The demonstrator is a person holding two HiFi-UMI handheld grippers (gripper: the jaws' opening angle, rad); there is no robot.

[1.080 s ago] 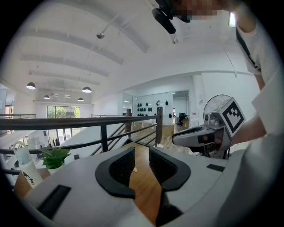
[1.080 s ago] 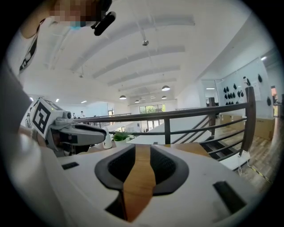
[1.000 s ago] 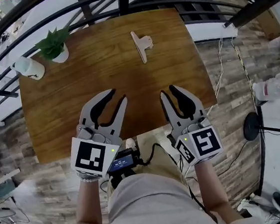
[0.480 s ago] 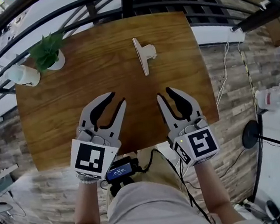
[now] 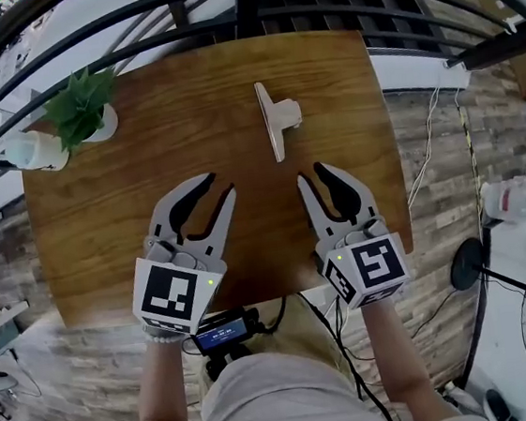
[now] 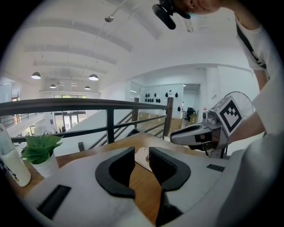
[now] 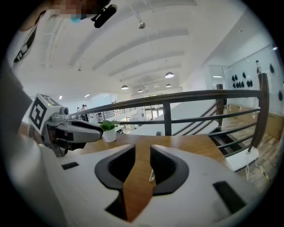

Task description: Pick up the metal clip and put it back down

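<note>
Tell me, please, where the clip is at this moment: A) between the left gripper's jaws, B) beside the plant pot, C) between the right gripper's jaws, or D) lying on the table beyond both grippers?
D: the clip lies free on the table, ahead of the left gripper and right gripper, both open and empty.
</note>
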